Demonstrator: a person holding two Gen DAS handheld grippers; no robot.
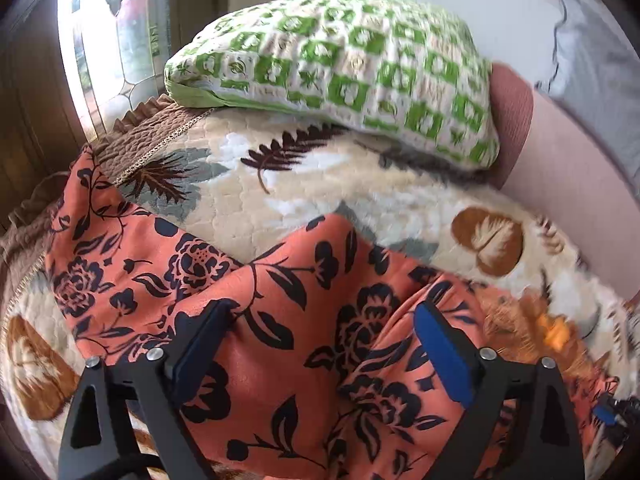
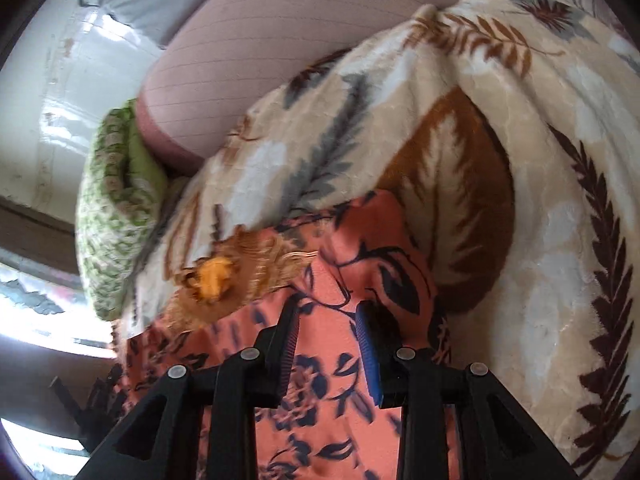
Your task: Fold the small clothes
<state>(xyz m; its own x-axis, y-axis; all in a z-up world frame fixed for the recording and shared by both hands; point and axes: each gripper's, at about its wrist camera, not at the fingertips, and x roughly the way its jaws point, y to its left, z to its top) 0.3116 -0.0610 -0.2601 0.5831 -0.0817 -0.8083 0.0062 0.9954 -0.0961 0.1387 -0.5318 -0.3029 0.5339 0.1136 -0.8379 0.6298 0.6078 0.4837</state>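
Note:
An orange garment with a dark floral print [image 1: 280,320] lies spread and partly folded on a cream leaf-patterned blanket [image 1: 304,184]. My left gripper [image 1: 324,316] hovers just over its middle, jaws wide apart, nothing between them. In the right wrist view the same garment [image 2: 332,344] shows, with a gold embroidered neckline and orange patch [image 2: 224,276] at its left. My right gripper [image 2: 328,316] sits over the garment's edge, jaws partly apart with cloth showing between them; no grip is evident. It also shows at the left wrist view's right edge [image 1: 616,412].
A green-and-white crocheted pillow [image 1: 340,68] lies at the bed's head, also in the right wrist view [image 2: 116,216]. A pink bolster [image 1: 560,160] lies to the right. A brown ruffled bed edge [image 1: 140,128] and a window [image 1: 108,40] are at the left.

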